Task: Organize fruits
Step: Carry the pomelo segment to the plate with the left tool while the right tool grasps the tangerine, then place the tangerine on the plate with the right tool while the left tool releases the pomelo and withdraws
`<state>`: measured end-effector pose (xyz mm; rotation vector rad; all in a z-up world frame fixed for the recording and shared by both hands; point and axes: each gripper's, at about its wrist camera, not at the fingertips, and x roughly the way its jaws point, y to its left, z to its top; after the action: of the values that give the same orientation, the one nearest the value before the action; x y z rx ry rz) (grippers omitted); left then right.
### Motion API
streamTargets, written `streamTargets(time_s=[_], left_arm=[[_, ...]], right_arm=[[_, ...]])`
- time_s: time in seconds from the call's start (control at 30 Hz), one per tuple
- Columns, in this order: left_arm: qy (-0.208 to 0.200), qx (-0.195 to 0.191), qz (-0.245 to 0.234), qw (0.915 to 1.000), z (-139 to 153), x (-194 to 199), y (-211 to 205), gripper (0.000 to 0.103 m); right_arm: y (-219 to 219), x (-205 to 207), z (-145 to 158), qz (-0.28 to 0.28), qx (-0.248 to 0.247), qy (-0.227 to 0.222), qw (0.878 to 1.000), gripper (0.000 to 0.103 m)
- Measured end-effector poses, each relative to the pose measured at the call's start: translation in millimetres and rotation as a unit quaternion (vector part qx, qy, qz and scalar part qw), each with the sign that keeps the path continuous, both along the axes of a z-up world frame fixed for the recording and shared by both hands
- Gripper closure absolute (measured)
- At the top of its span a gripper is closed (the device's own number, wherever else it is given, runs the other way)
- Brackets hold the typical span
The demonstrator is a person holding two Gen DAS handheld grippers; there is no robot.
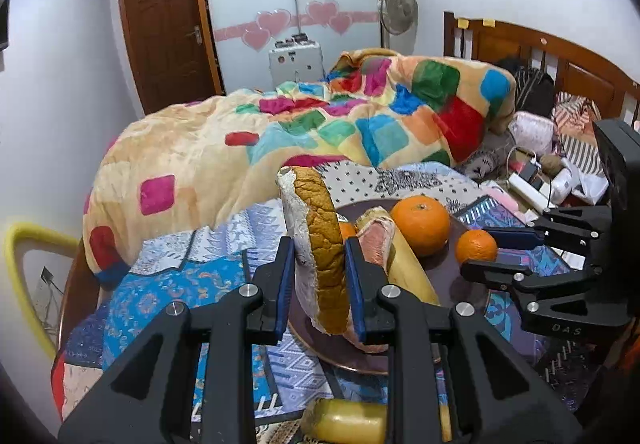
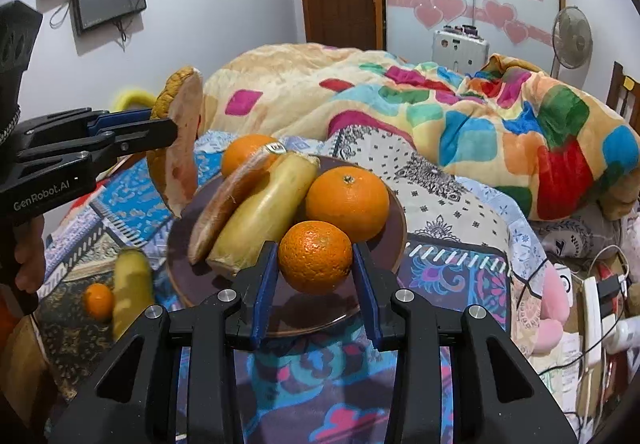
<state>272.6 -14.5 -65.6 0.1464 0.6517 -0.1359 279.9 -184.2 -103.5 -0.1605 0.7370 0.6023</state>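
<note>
Patterned blue bedding (image 2: 440, 268) covers the bed, with a bright patchwork quilt (image 1: 320, 124) heaped at the far side. On it sits a dark round plate (image 2: 394, 244) carrying a yellow banana (image 2: 264, 212), a pinkish fruit slice (image 2: 220, 208) on the banana's left and two oranges (image 2: 347, 198). The right gripper (image 2: 315, 264) has its blue fingers closed against a small orange (image 2: 315, 258), lifted above the plate's near edge. The left gripper (image 1: 318, 272) clamps a large brown-rinded fruit slice (image 1: 320, 244), held upright over the plate's left side. Near left on the bedding lie another banana (image 2: 130, 284) and a small orange (image 2: 98, 300).
</note>
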Motion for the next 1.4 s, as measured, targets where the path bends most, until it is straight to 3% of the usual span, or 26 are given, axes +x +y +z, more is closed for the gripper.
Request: streamTargets(time_s=[0.2, 0.6, 0.63, 0.73, 0.77, 1.03, 1.4], left_arm=[[0.016, 0.016, -0.003, 0.9997, -14.1, 9.9, -9.2, 0.078], [0.018, -0.011, -0.023, 0.9995, -16.6, 6.2, -16.3, 0.078], [0.023, -0.019, -0.024, 0.9993, -16.8, 6.6, -14.8, 0.077], [0.032, -0.035, -0.022, 0.9986, -16.9, 6.2, -10.5, 0.070], [0.033, -0.038, -0.021, 0.9985, -16.5, 5.8, -9.6, 0.068], [0.019, -0.076, -0.002, 0.9969, 4.5, -18.2, 10.8, 0.053], [0.016, -0.078, 0.026, 0.9965, 16.2, -70.8, 37.0, 0.044]], right_arm=[[3.5, 10.8, -6.3, 0.001, -0.008, 0.016, 1.000, 0.069], [11.4, 12.6, -7.1, -0.002, -0.028, 0.010, 1.000, 0.068], [11.5, 12.9, -7.1, -0.002, -0.029, 0.011, 1.000, 0.068], [11.3, 10.9, -3.1, -0.009, -0.027, 0.002, 1.000, 0.052], [11.0, 8.9, -0.1, -0.011, -0.026, -0.004, 1.000, 0.051], [9.9, -16.4, 28.3, -0.010, -0.016, -0.034, 0.999, 0.050], [16.6, -64.5, 51.9, 0.003, -0.006, -0.065, 0.998, 0.049]])
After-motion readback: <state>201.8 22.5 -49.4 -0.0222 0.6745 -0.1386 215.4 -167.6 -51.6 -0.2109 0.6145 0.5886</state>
